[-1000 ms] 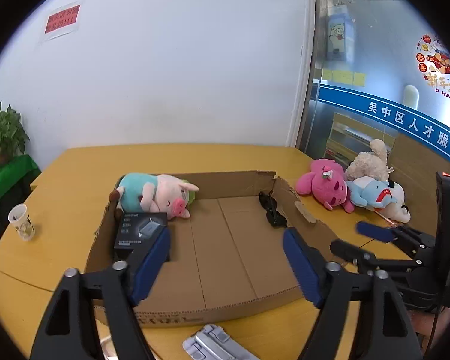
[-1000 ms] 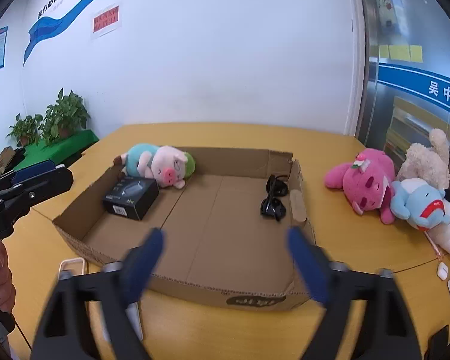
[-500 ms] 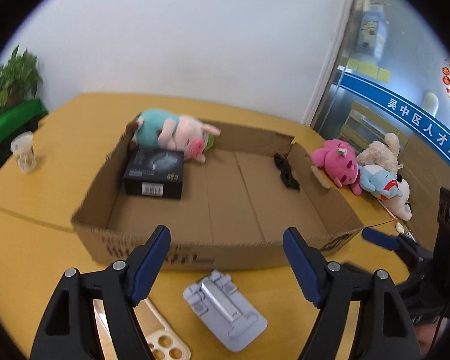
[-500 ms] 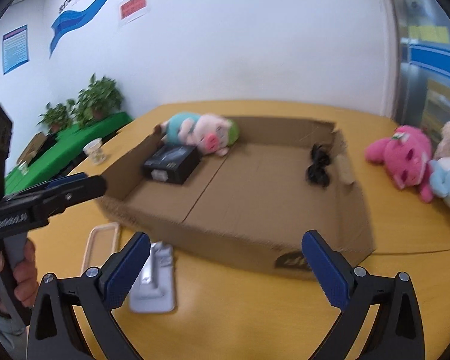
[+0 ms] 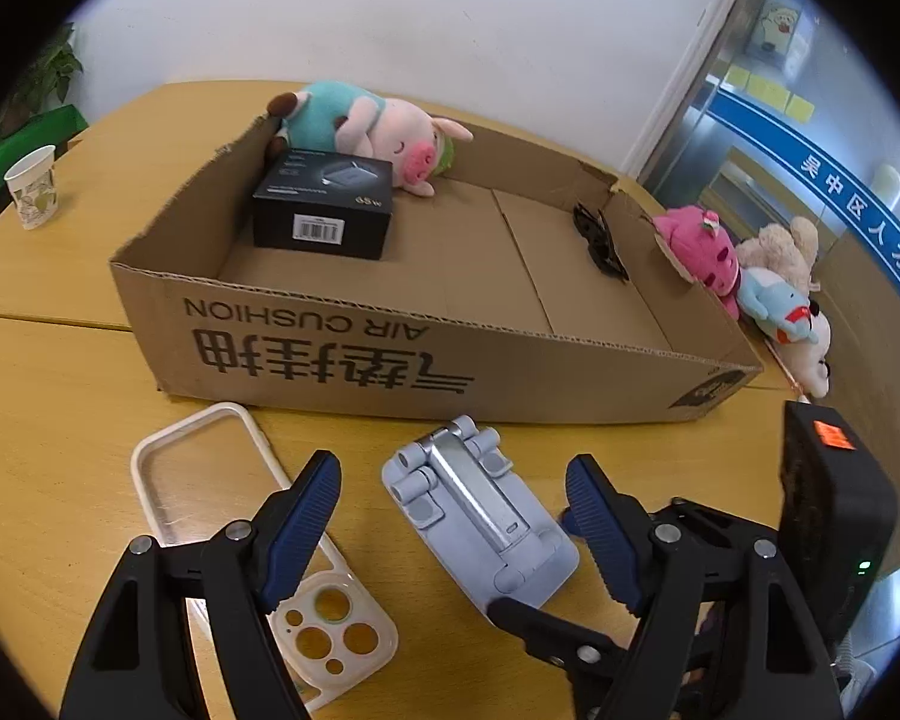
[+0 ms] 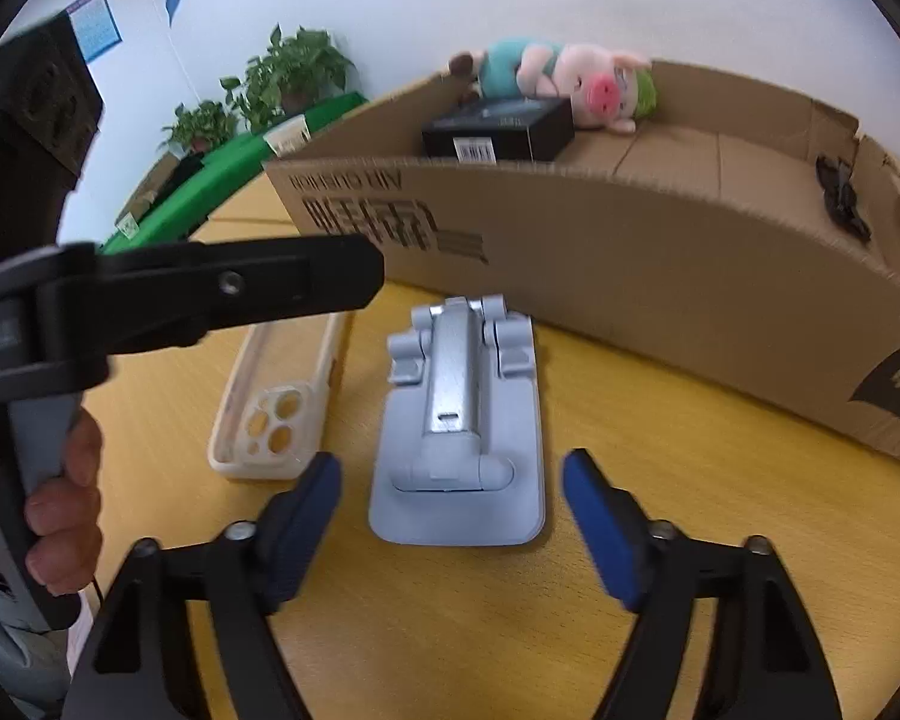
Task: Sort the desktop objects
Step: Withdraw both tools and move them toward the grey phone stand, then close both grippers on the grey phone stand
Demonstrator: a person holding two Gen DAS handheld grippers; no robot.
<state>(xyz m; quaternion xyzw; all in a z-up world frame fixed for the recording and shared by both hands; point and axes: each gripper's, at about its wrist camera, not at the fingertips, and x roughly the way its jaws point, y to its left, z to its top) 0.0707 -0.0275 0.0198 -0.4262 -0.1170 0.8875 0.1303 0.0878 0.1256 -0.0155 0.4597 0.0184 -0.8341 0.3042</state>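
Observation:
A grey folded phone stand (image 5: 480, 510) (image 6: 459, 426) lies on the yellow table in front of the cardboard box (image 5: 426, 354) (image 6: 660, 276). A clear phone case (image 5: 252, 540) (image 6: 282, 396) lies to its left. My left gripper (image 5: 453, 516) is open, low over the stand, its fingers either side of it. My right gripper (image 6: 453, 510) is open, just short of the stand's near end. The box holds a pig plush (image 5: 378, 129) (image 6: 570, 78), a black carton (image 5: 324, 201) (image 6: 501, 129) and black sunglasses (image 5: 600, 237) (image 6: 840, 195).
A paper cup (image 5: 33, 186) stands at the far left of the table. Pink, beige and blue-white plush toys (image 5: 750, 282) lie right of the box. Potted plants (image 6: 294, 75) and a green surface are beyond the table. The left gripper's body (image 6: 168, 294) crosses the right wrist view.
Both grippers have dropped and pulled back from above the box to the table in front of it. The stand and phone case have come into close view between the fingers.

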